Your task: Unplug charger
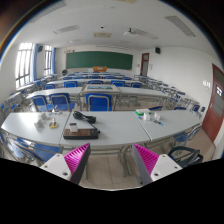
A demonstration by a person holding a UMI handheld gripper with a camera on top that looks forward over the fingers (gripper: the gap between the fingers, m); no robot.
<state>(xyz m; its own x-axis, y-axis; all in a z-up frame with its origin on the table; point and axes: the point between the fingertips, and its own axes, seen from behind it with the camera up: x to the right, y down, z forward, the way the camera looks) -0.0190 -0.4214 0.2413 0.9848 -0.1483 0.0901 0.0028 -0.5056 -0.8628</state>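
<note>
My gripper [112, 160] is open, its two pink-padded fingers [76, 158] spread wide with nothing between them. It hangs well back from a row of grey desks [115, 130]. On the desk ahead and a little left lies a dark flat block [82, 131] with a black cable [84, 117] coiled behind it, likely the charger and its lead. I cannot see a socket or plug from here.
Small objects stand on the desks, at left [52, 122] and right [148, 115]. Blue chairs [98, 101] and more desk rows fill the room back to a green chalkboard [98, 60]. A dark chair [186, 153] stands near the right. Bare floor lies between the fingers and the desks.
</note>
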